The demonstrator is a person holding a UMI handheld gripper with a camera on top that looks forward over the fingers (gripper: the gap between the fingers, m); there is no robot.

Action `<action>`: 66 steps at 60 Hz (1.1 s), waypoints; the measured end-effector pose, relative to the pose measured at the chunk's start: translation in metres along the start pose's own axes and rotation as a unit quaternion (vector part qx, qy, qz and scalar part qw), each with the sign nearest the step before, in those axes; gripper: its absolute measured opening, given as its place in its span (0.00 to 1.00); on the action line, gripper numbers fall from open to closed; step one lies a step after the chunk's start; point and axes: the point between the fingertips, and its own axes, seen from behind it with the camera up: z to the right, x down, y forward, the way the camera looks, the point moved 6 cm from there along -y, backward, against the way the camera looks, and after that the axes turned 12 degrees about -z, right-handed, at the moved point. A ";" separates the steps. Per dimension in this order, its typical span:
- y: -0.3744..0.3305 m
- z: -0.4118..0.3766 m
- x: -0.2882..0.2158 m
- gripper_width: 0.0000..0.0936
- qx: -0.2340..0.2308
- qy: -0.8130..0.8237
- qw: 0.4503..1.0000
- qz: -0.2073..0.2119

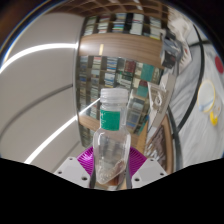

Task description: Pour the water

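A clear plastic water bottle (pixel 110 135) with a white cap and a green label stands upright between my fingers. Both purple pads (pixel 88 160) press against its lower body, so my gripper (pixel 110 168) is shut on it. The bottle is lifted, with shelves behind it and no surface showing under it. Its bottom end is hidden by the gripper's body. I see no cup or other vessel.
Beyond the bottle, rows of shelves (pixel 125 65) filled with small items run across the background. A wide pale surface (pixel 40 95) lies to the left. On the right a person in white clothing (pixel 200 95) stands close by.
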 end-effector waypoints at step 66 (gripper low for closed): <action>-0.097 0.014 -0.232 0.44 0.108 -0.290 0.947 0.088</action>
